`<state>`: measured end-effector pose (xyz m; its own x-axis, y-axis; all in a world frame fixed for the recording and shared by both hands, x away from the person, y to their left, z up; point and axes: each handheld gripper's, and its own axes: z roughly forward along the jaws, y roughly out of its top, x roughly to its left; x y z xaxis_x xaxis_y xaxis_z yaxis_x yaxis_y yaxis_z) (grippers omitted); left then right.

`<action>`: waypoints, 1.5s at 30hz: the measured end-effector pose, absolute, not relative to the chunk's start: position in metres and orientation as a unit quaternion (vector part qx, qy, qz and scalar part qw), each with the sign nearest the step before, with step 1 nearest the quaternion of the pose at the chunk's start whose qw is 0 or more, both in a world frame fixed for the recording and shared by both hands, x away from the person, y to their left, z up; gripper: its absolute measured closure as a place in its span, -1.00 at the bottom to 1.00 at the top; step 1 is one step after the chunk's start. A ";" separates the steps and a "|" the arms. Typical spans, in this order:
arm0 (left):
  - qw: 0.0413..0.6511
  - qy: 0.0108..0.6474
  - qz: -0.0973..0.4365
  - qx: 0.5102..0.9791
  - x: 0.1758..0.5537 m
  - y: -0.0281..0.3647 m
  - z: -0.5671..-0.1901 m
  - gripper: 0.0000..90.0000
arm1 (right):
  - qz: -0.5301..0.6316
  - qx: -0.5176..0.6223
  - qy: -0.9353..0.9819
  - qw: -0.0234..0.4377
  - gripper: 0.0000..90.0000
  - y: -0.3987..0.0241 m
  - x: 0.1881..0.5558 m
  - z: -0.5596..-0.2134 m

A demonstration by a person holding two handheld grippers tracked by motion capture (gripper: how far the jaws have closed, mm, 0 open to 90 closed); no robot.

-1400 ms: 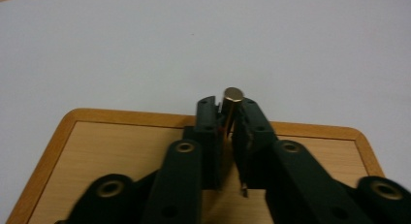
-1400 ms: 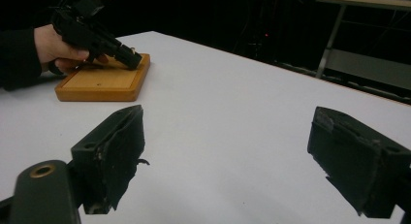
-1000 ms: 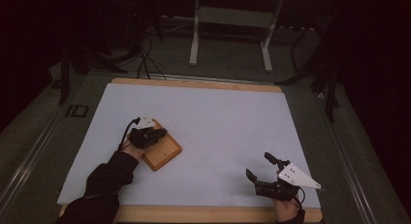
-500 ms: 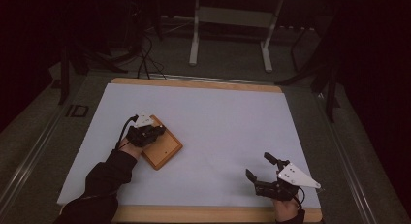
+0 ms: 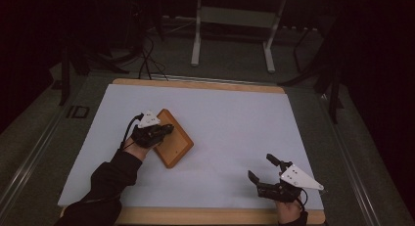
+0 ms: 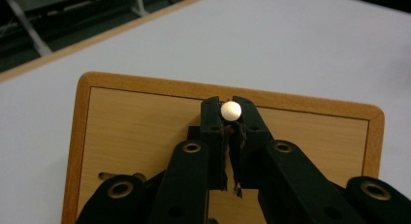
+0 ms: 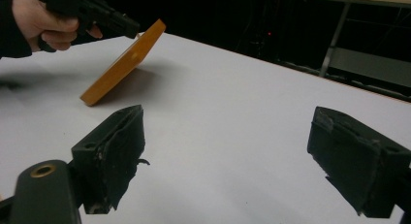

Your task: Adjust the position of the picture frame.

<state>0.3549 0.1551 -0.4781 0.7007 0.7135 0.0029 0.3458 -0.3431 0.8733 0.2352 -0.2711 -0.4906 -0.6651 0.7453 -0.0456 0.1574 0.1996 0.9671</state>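
Left gripper view puts us right over the grip: our left gripper (image 6: pixel 231 118) has its jaws pressed together on a small white knob (image 6: pixel 231 110), and the wooden board (image 6: pixel 140 132) spreads beneath it from 9 to 3 o'clock. In the high view the left gripper (image 5: pixel 164 130) sits at the board's (image 5: pixel 177 147) 10 o'clock end, and the board's long axis runs from about 10 to 4 o'clock on the white sheet (image 5: pixel 230 118). Right gripper view shows the board (image 7: pixel 123 64) tilted, its far end up at the left gripper (image 7: pixel 128 26) and its near edge down on the sheet. We judge that the knob is fixed to the board, so any lift carries the board with it.

Our right gripper (image 5: pixel 264 169) rests near the table's front edge at 5 o'clock from the board, well apart from it, jaws spread and empty. The left hand (image 5: pixel 139 145) is plainly the nearer one.

We cannot make out how the knob joins the board; the jaws cover that spot. A cut-out at the board's lower left in the left gripper view is partly hidden behind the gripper's body. The surroundings beyond the table are too dark to read.
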 end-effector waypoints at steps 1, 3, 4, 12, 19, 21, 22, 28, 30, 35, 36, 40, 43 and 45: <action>0.469 0.329 0.196 0.796 0.354 0.152 -0.475 0.90 | 0.552 0.311 0.727 0.267 -0.71 -0.271 0.235 -0.491; 0.476 0.320 0.197 0.795 0.351 0.146 -0.471 0.89 | 0.552 0.311 0.726 0.267 -0.71 -0.271 0.235 -0.490; 0.479 0.317 0.196 0.795 0.349 0.141 -0.467 0.90 | 0.552 0.311 0.726 0.267 -0.71 -0.272 0.235 -0.490; 0.488 0.302 0.185 0.798 0.340 0.114 -0.459 0.90 | 0.553 0.311 0.725 0.266 -0.71 -0.272 0.235 -0.490; 0.489 0.292 0.168 0.804 0.336 0.087 -0.468 0.89 | 0.553 0.308 0.726 0.268 -0.71 -0.271 0.235 -0.490; 0.488 0.296 0.164 0.805 0.337 0.081 -0.471 0.89 | 0.553 0.309 0.726 0.268 -0.71 -0.272 0.234 -0.490; 0.487 0.295 0.163 0.806 0.338 0.078 -0.473 0.89 | 0.553 0.309 0.726 0.268 -0.71 -0.272 0.234 -0.490; 0.479 0.292 0.157 0.813 0.344 0.064 -0.484 0.89 | 0.554 0.308 0.726 0.267 -0.71 -0.272 0.234 -0.490; 0.478 0.293 0.155 0.814 0.347 0.059 -0.485 0.89 | 0.554 0.308 0.726 0.267 -0.71 -0.272 0.234 -0.490; 0.474 0.293 0.152 0.816 0.357 0.048 -0.493 0.89 | 0.554 0.308 0.726 0.267 -0.71 -0.272 0.234 -0.490; 0.474 0.295 0.150 0.816 0.359 0.046 -0.494 0.89 | 0.554 0.308 0.726 0.267 -0.71 -0.272 0.234 -0.490; 0.472 0.299 0.140 0.817 0.367 0.040 -0.501 0.89 | 0.554 0.308 0.726 0.266 -0.71 -0.273 0.234 -0.490; 0.465 0.298 0.138 0.822 0.372 0.035 -0.505 0.89 | 0.554 0.309 0.726 0.265 -0.71 -0.273 0.234 -0.490; 0.463 0.298 0.137 0.823 0.373 0.033 -0.508 0.89 | 0.554 0.308 0.726 0.265 -0.71 -0.273 0.234 -0.490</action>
